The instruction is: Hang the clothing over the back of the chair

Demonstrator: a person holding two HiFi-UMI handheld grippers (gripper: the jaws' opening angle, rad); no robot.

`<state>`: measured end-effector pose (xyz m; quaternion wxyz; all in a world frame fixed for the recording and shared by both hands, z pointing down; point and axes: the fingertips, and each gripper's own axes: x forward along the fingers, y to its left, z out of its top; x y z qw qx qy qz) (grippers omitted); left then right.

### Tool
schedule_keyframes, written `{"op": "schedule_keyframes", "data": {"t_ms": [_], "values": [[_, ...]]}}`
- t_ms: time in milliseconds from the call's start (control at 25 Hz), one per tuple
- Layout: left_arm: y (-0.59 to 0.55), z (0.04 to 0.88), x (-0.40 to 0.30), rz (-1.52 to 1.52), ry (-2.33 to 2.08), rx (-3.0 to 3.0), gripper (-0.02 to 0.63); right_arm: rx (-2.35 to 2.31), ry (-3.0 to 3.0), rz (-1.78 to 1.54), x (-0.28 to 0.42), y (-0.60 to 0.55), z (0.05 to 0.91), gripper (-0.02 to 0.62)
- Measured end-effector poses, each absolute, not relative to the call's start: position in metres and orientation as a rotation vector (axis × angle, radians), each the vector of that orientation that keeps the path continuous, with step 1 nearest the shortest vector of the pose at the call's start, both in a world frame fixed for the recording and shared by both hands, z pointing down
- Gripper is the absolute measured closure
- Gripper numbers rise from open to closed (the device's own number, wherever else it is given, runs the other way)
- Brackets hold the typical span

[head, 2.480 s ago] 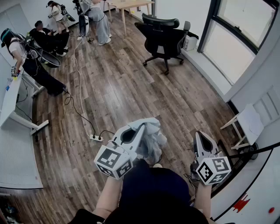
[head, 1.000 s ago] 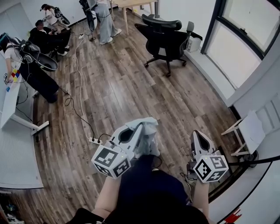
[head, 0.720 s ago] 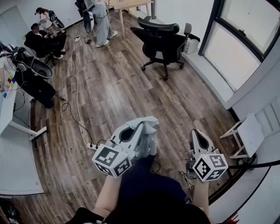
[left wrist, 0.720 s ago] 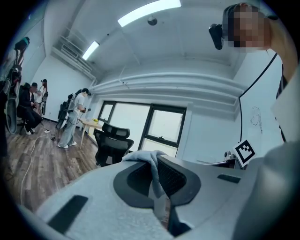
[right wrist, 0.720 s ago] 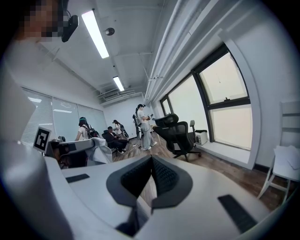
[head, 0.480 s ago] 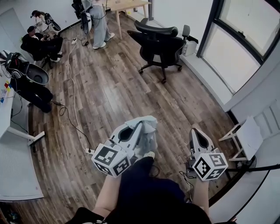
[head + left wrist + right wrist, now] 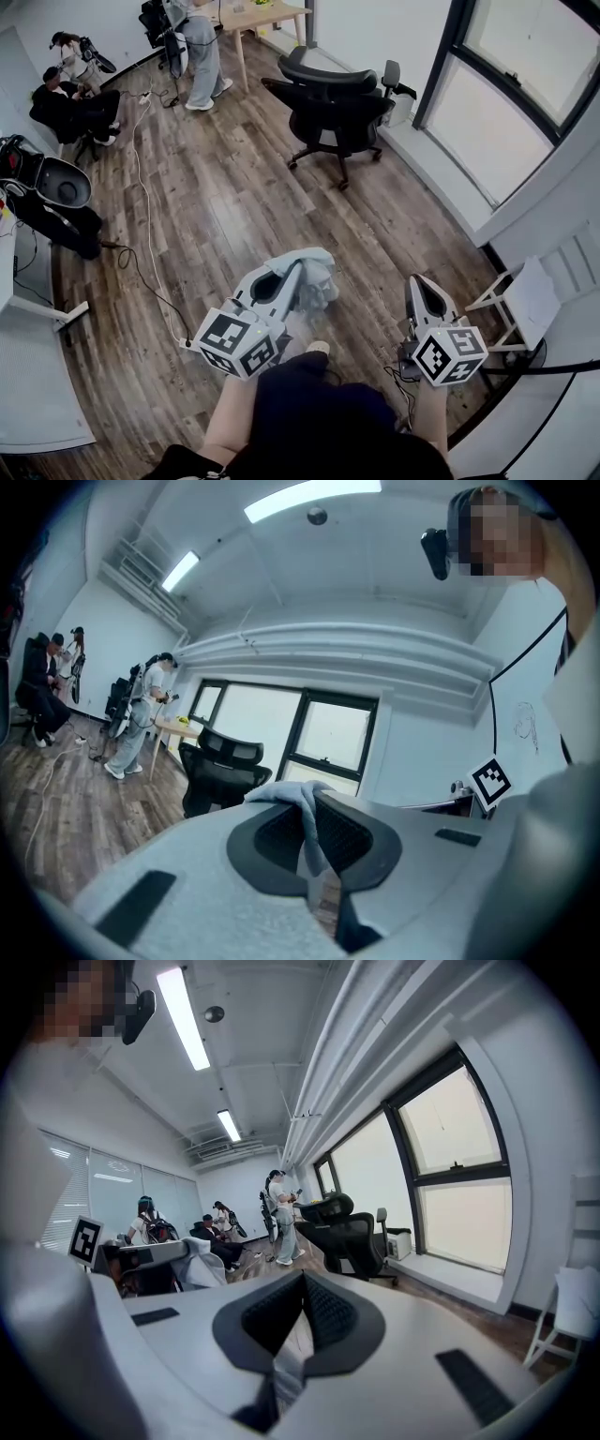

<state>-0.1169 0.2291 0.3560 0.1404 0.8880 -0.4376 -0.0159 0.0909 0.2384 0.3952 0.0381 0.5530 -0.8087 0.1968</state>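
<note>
- Head view: left gripper (image 7: 306, 269) is clamping bunched pale-blue clothing (image 7: 322, 278) above the floor's (image 7: 234, 216) near edge. The chair (image 7: 330, 101) is standing well apart, toward the far edge.
- Left gripper view: the jaws are pinching one fold (image 7: 305, 827). Advisable: keeping the pinch firm and lifting above the backrest (image 7: 230, 752).
- Right gripper view: right gripper (image 7: 300, 1283) is showing jaws together, empty. It is probably best used for spreading a second edge.

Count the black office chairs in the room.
1. The black office chair stands by the window, ahead of the clothing pinched in the left gripper. The dark shapes around the people at upper left may hide more.
</note>
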Motion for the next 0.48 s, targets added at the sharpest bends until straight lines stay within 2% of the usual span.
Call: {"op": "schedule_keyframes", "data": {"t_ms": [480], "values": [[0.196,0.374,-0.129,0.001,-1.183,2.586,0.597,1.759,-2.427,0.669,0.075,0.215,0.414,0.594]]}}
